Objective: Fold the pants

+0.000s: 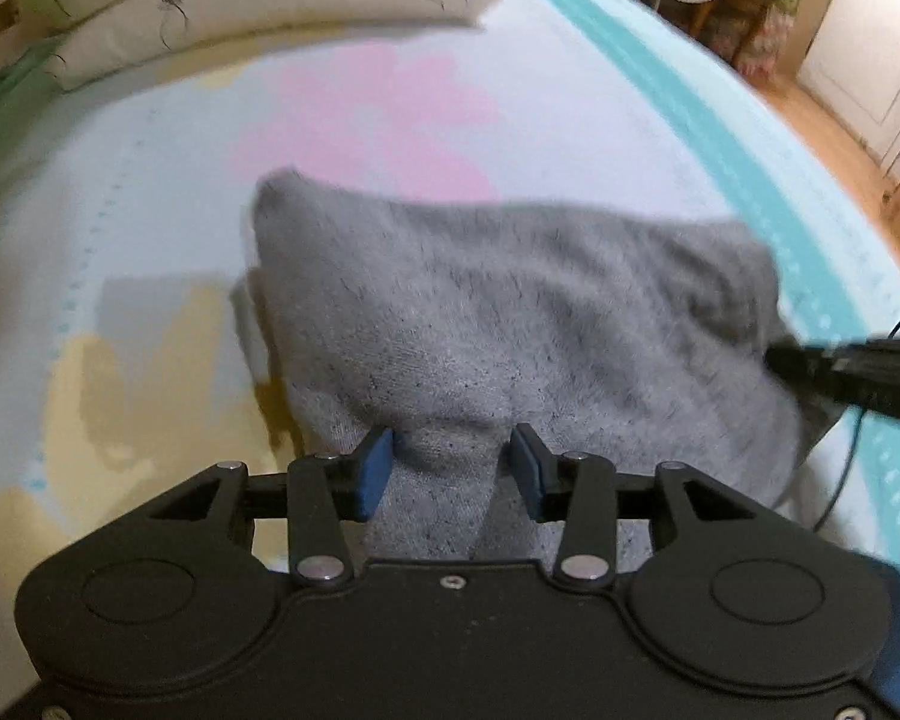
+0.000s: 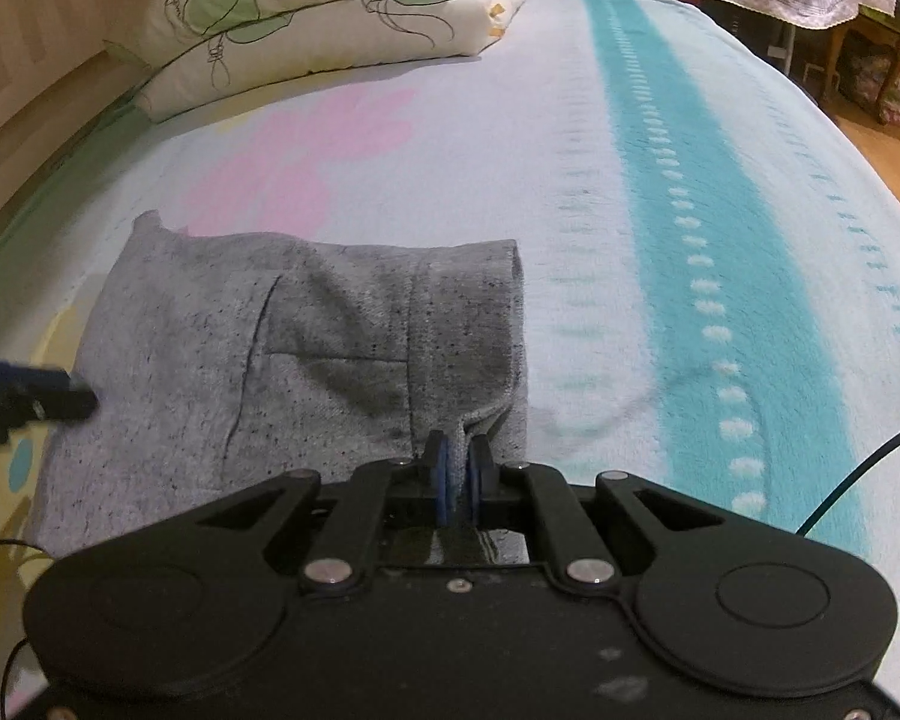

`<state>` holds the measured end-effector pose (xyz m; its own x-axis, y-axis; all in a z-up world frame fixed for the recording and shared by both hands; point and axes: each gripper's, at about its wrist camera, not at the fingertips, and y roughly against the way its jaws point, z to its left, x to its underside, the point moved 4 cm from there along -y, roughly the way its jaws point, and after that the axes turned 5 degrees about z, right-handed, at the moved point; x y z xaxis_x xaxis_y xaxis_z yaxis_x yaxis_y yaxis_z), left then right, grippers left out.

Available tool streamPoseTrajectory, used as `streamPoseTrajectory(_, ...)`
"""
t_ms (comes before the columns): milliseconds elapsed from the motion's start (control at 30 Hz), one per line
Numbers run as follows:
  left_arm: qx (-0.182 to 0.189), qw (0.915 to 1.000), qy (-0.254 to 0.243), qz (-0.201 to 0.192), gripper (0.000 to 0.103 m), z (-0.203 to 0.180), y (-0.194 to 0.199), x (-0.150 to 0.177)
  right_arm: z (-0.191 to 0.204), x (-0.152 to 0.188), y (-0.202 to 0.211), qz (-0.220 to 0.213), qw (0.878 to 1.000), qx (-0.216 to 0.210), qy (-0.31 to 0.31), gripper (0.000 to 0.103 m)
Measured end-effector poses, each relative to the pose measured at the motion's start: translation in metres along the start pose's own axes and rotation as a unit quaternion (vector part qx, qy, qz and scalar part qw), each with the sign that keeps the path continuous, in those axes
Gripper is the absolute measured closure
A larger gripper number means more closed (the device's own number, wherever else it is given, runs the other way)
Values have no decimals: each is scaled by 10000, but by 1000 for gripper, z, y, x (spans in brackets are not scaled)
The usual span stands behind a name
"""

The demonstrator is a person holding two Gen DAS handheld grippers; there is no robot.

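Observation:
The grey knit pants (image 1: 510, 312) lie folded into a thick rectangle on the bed blanket; they also show in the right wrist view (image 2: 282, 348). My left gripper (image 1: 453, 468) is at their near left edge, its blue pads apart with a fold of grey cloth between them, not pinched tight. My right gripper (image 2: 457, 468) is shut on the pants' near right corner edge. The right gripper shows in the left wrist view (image 1: 840, 372) at the pants' right side; the left gripper shows in the right wrist view (image 2: 30, 396) at their left side.
A pale blanket (image 2: 630, 150) with a teal dotted stripe, pink and yellow patches covers the bed. A cream and green leaf-print pillow (image 2: 306, 18) lies at the far side. Wooden floor and furniture (image 2: 870, 30) stand beyond the bed's right edge. A black cable (image 2: 858, 480) runs on the right.

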<state>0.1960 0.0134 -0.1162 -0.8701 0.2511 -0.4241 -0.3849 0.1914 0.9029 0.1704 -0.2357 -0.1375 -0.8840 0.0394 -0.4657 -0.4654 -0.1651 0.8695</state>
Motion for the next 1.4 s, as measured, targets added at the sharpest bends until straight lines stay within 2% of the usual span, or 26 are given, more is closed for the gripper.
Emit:
streamPoseTrajectory(67, -112, 9998, -41, 131, 51, -2, -17, 5, -2, 0, -5, 6, 10000, 35, -25, 96)
streamPoseTrajectory(233, -267, 9996, 38, -4, 48, -2, -33, 9, -1, 4, -13, -6, 9999, 112, -33, 96)
streamPoseTrajectory(400, -421, 9991, 0, -38, 46, -6, -30, 8, 1, 4, -15, -8, 9998, 176, -3, 95)
streamPoseTrajectory(500, -422, 9988, -68, -228, 43, -3, -17, 12, 3, 4, -8, -17, 9997, 240, 61, 92)
streamPoseTrajectory(600, -521, 9975, -1, -481, 34, 8, 4, 18, 6, 6, 6, -225, 9988, 389, 190, 74)
streamPoseTrajectory(767, -793, 9940, 73, -744, 28, 29, 22, 21, 6, 10, 30, -741, 9943, 670, 368, 61)
streamPoseTrajectory(833, -765, 9939, 264, -744, 25, 39, 24, 22, 3, 8, 33, -829, 9946, 563, 285, 60)
streamPoseTrajectory(967, -622, 9947, 609, -543, 25, 52, 12, 17, -1, 4, 23, -927, 9948, 404, 154, 59)
streamPoseTrajectory(1167, -367, 9967, 706, -165, 24, 59, -10, 19, -3, -2, -6, -580, 9981, 197, 63, 58)
streamPoseTrajectory(1400, -207, 9955, 922, -49, 11, 64, -34, 20, -26, -3, -19, -369, 9970, -393, -554, 49)
